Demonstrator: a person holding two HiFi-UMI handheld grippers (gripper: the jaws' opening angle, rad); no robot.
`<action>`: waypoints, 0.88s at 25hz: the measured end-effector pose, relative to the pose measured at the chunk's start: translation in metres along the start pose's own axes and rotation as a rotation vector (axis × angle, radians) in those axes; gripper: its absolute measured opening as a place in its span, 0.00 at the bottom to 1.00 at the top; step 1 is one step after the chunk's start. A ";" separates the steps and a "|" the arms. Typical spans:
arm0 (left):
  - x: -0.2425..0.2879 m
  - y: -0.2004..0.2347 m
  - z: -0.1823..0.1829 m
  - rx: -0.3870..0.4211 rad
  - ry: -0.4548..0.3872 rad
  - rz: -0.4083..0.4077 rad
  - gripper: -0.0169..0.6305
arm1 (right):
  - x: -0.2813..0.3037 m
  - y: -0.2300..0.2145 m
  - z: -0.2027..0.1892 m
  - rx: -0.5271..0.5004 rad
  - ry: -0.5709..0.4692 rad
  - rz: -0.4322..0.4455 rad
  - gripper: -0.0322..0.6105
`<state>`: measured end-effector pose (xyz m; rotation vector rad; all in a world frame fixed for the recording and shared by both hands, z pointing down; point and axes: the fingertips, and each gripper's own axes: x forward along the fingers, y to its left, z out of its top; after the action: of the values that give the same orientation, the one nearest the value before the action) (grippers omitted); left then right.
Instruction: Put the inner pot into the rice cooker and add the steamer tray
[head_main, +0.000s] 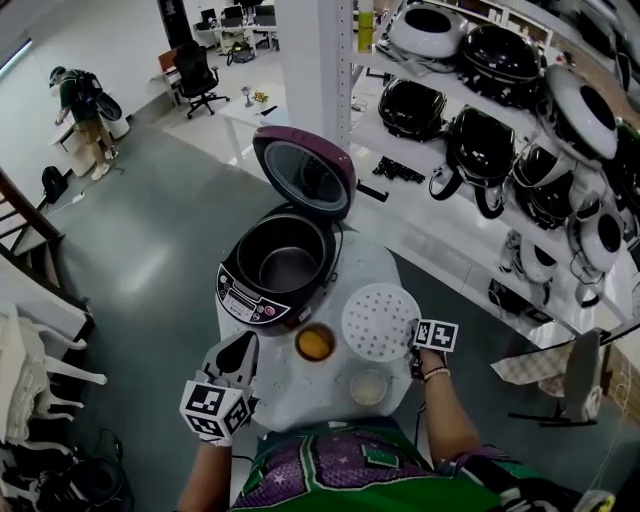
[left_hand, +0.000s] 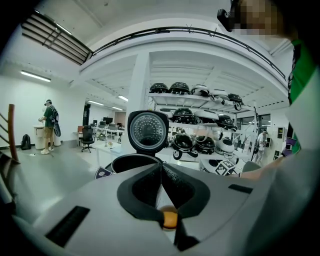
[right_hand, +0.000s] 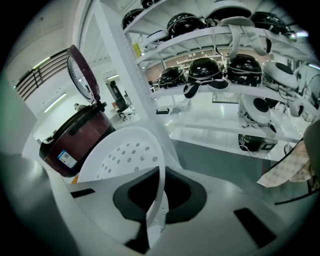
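The maroon rice cooker (head_main: 250, 295) stands on a small white table (head_main: 320, 405) with its lid (head_main: 305, 170) up, and the dark inner pot (head_main: 288, 262) sits inside it. To its right the white perforated steamer tray (head_main: 380, 320) is tilted up off the table. My right gripper (head_main: 413, 345) is shut on the tray's near rim. In the right gripper view the tray (right_hand: 122, 155) stands on edge between the jaws of my right gripper (right_hand: 159, 175), with the cooker (right_hand: 75, 140) behind it. My left gripper (head_main: 240, 348) is shut and empty in front of the cooker; the left gripper view shows the gripper (left_hand: 161, 167) facing the lid (left_hand: 148, 131).
A small bowl with orange contents (head_main: 315, 343) and a small white cup (head_main: 368, 386) stand on the table near me. White shelves of black and white rice cookers (head_main: 480, 150) fill the right side. A white pillar (head_main: 315, 60) rises behind the cooker. A person (head_main: 85, 115) stands far left.
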<state>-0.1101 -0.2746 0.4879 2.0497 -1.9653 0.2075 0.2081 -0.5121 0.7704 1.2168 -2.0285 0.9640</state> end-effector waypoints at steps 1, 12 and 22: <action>-0.002 0.001 0.002 0.001 -0.004 -0.001 0.07 | -0.004 0.002 0.002 0.006 -0.008 0.001 0.08; -0.046 0.043 0.020 -0.009 -0.061 0.016 0.07 | -0.053 0.030 0.013 0.027 -0.096 -0.026 0.08; -0.117 0.107 0.033 -0.051 -0.110 0.022 0.07 | -0.113 0.105 0.004 0.025 -0.171 -0.035 0.08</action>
<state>-0.2266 -0.1763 0.4332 2.0487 -2.0359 0.0500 0.1598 -0.4270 0.6509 1.3854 -2.1239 0.8975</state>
